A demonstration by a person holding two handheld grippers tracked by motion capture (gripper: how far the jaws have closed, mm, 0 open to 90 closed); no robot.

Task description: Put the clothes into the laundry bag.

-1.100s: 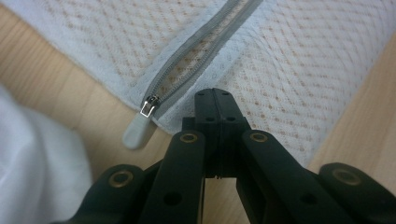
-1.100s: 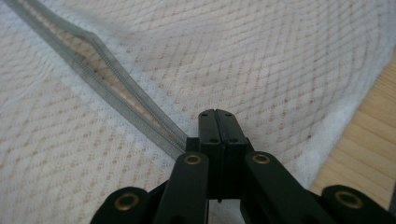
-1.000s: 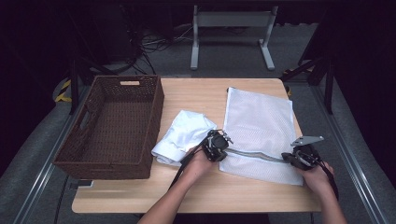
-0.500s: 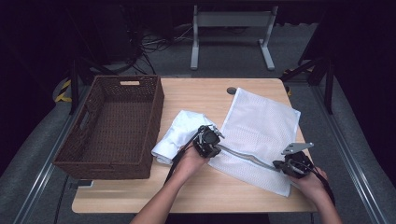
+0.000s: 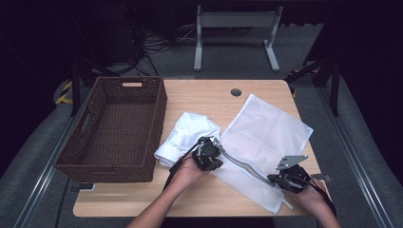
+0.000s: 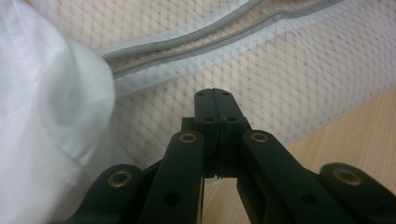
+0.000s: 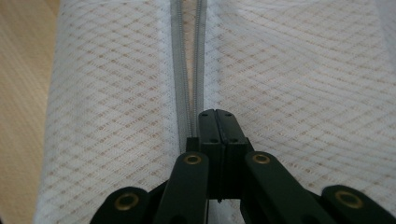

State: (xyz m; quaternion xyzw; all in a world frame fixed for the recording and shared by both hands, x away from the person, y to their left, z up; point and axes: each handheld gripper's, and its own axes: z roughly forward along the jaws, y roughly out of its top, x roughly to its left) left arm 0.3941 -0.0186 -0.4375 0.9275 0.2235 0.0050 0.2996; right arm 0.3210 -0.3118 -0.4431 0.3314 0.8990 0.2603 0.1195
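You have swung the mesh bag [image 5: 266,137] clockwise on the bench [image 5: 199,97]; both hand-held grippers, left [image 5: 212,151] and right [image 5: 285,178], stay clamped on its open zipper [image 7: 187,70] edge, ready for the white garment [image 5: 187,135].

It looked like a lab or recording studio, not a home. A bare wooden table [image 5: 190,199] stood on grey carpet [image 5: 370,156] with black surroundings. Loose cables [image 5: 157,45] lay on the floor behind, near a grey metal stand [image 5: 235,33]. Metal rails [image 5: 35,185] ran along both sides of the table.
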